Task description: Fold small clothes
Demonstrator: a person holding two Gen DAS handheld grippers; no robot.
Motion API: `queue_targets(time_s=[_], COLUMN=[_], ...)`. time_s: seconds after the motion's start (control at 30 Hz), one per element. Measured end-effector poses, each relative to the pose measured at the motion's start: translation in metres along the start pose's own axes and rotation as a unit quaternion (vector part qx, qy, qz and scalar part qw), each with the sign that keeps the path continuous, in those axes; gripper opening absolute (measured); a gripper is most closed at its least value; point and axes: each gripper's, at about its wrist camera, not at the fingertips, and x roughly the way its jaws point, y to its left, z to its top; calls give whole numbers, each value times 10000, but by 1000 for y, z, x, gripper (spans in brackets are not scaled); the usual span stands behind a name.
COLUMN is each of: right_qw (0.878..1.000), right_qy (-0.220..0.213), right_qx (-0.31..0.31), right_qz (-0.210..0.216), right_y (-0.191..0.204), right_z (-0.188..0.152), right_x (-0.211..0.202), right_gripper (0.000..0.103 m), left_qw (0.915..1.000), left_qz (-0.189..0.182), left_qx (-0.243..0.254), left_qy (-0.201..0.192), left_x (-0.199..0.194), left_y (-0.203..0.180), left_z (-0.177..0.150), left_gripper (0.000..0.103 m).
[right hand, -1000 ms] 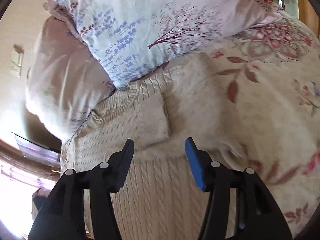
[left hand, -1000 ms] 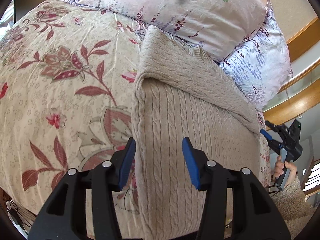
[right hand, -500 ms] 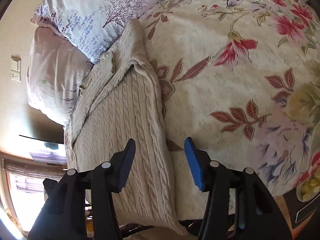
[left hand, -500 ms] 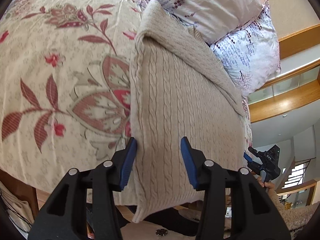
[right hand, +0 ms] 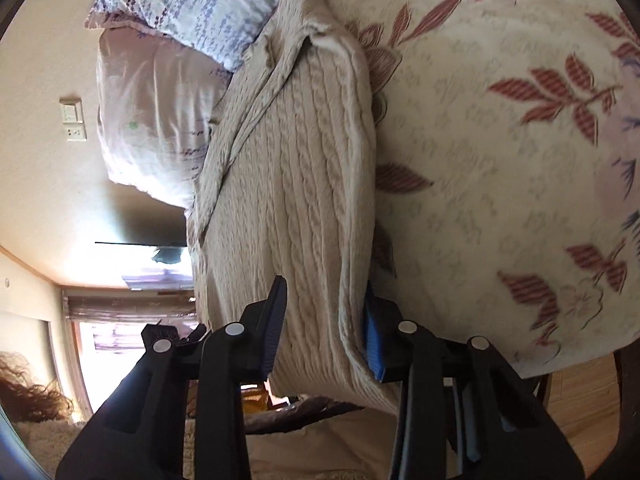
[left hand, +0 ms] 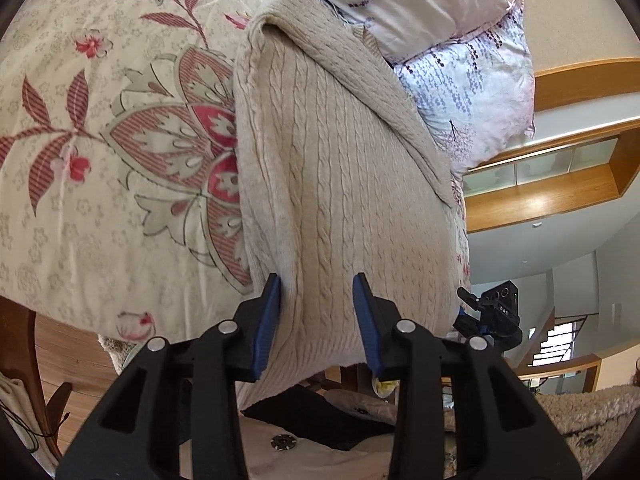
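- The sweater (left hand: 340,184) lies on the bed (left hand: 100,168), hem hanging over the near edge, collar by the pillows (left hand: 472,92).
- Sleeves look folded in already; the body makes one long strip.
- My left claw (left hand: 316,320) is spread wide, straddling the hem's left corner, not gripping.
- My right claw (right hand: 324,324) is likewise agape at the right corner.
- Left, I judge: pinch both corners, fold hem up to collar.

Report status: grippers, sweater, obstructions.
Left hand-held gripper and right hand-held gripper open, straddling hem of cable-knit sweater. Sleeves folded in. Pillows beyond collar.
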Motion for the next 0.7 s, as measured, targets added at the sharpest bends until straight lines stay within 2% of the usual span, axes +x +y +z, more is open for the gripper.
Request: queue_targets(time_s=[0.17, 0.37, 0.5, 0.53, 0.57, 0.7], right_qw=[9985, 9931, 9894, 9882, 9884, 9904], right_qy=[518, 1086, 1277, 1314, 1300, 1109], right_qx=[-114, -322, -507, -622, -664, -808], right_qz=[-104, -301, -468, -481, -430, -161], right_y=[-1, 5, 13, 16, 18, 33], right_z=[-17, -31, -33, -35, -37, -32], right_x=[2, 11, 22, 24, 26, 23], right_gripper=[30, 26, 24, 14, 10, 8], left_qw=[9991, 9929, 9885, 9871, 9867, 9911], left_qz=[107, 645, 858, 945, 969, 705], left_qx=[218, 588, 736, 790, 801, 617], left_qy=[348, 814, 1005, 1025, 1030, 943], left_x=[3, 9, 14, 15, 16, 13], left_y=[-7, -16, -23, -24, -25, -22], left_z=[-9, -16, -19, -20, -18, -13], left_gripper=[28, 27, 24, 12, 11, 8])
